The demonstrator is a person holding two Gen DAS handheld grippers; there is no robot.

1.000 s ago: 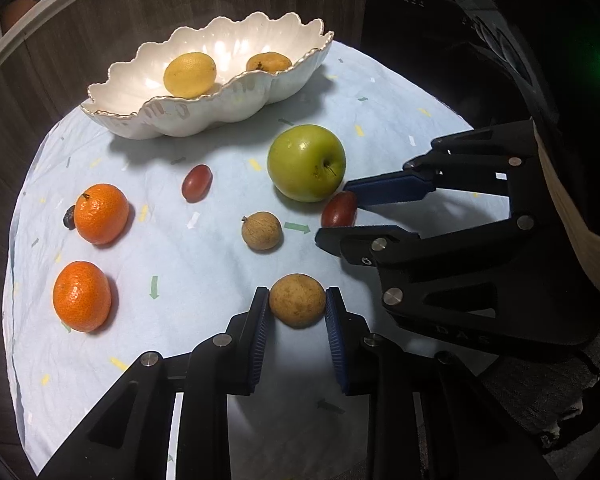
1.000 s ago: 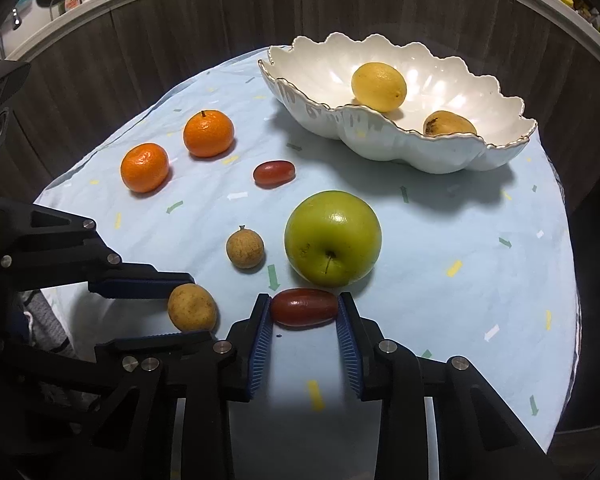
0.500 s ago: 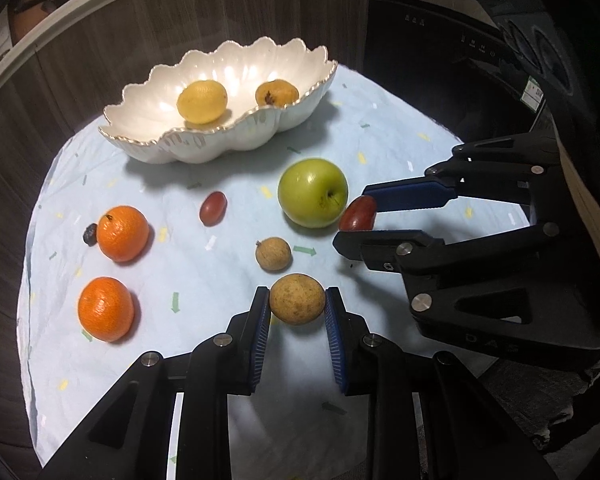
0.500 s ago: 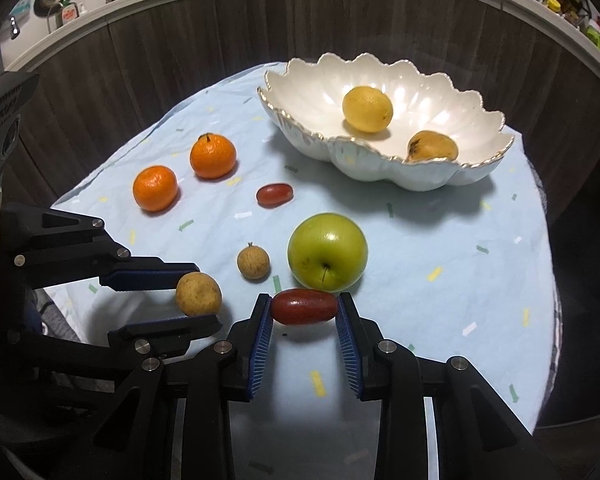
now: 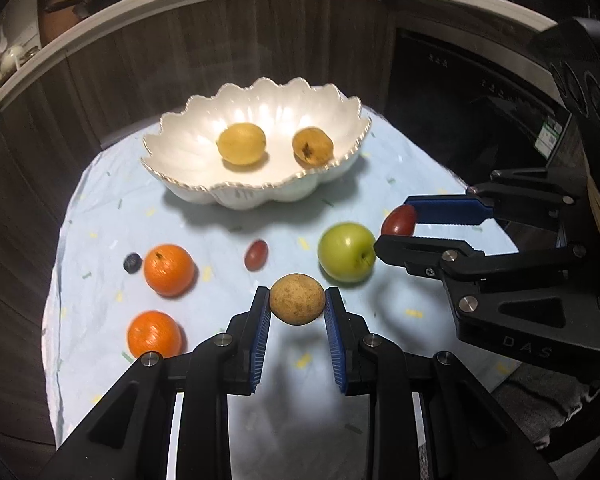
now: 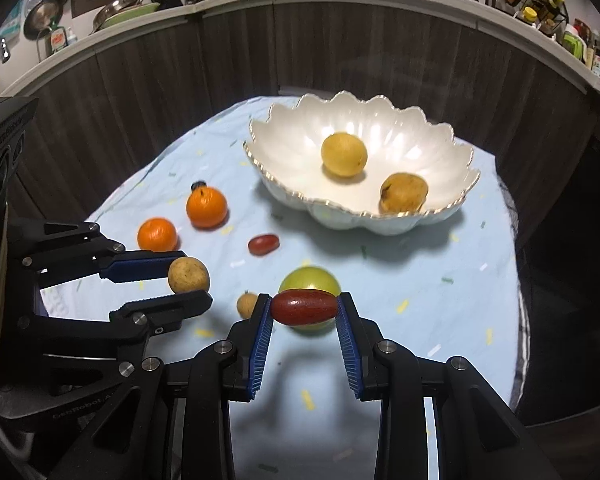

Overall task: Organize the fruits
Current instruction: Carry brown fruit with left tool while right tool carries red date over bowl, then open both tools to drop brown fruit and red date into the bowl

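Observation:
My left gripper (image 5: 297, 300) is shut on a round brown fruit (image 5: 297, 299), held above the cloth; the same gripper (image 6: 188, 278) and brown fruit (image 6: 188, 275) show at the left of the right wrist view. My right gripper (image 6: 304, 307) is shut on an oblong dark red fruit (image 6: 304, 307), also lifted; that right gripper (image 5: 398, 224) and red fruit (image 5: 399, 220) show at the right of the left wrist view. A white scalloped bowl (image 5: 180, 152) at the back holds a yellow fruit (image 5: 241, 144) and a tan fruit (image 5: 312, 146).
On the pale blue cloth (image 5: 112, 216) lie a green apple (image 5: 346, 252), two oranges (image 5: 168, 269) (image 5: 154, 334), a second red fruit (image 5: 256, 254), a dark berry (image 5: 133, 262) and a small brown fruit (image 6: 246, 305). Dark cabinets ring the table.
Both grippers have risen with their fruits, which were resting on the cloth a second ago. The table and bowl now look farther below.

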